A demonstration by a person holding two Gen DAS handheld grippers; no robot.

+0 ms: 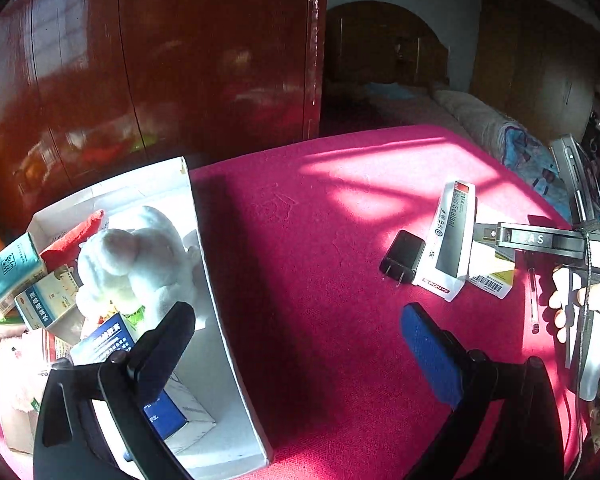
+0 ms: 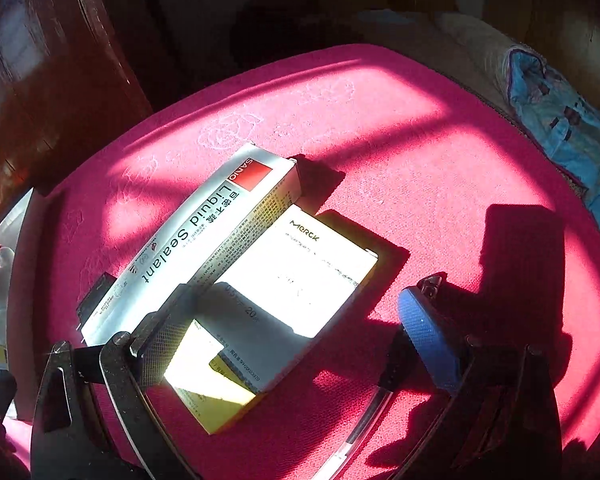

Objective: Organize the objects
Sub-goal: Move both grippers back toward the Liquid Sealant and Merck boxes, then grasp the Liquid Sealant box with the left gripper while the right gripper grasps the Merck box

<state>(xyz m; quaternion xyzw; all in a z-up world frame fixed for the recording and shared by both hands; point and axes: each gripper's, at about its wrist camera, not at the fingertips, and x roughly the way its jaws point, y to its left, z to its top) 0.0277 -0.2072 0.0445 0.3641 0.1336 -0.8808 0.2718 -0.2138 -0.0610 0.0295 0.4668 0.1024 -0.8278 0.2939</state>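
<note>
- Two grippers are in play, and both stand with their jaws spread and nothing between them; the left gripper hangs at the wall of the white box, which already holds a plush toy and several small cartons.
- Right of the box, well apart on the pink cloth, lie a black charger plug, then the Liquid Sealant carton, then the Merck carton, edge to edge.
- The right gripper is much the nearer: the Merck carton lies directly ahead and low, partly between its fingers.
- That carton's long axis runs roughly along the gripper's forward line, tilted right, so its narrow width faces the jaws, probably suiting a straight pinch.
- A thin pen lies just beside the carton's near right corner.
</note>
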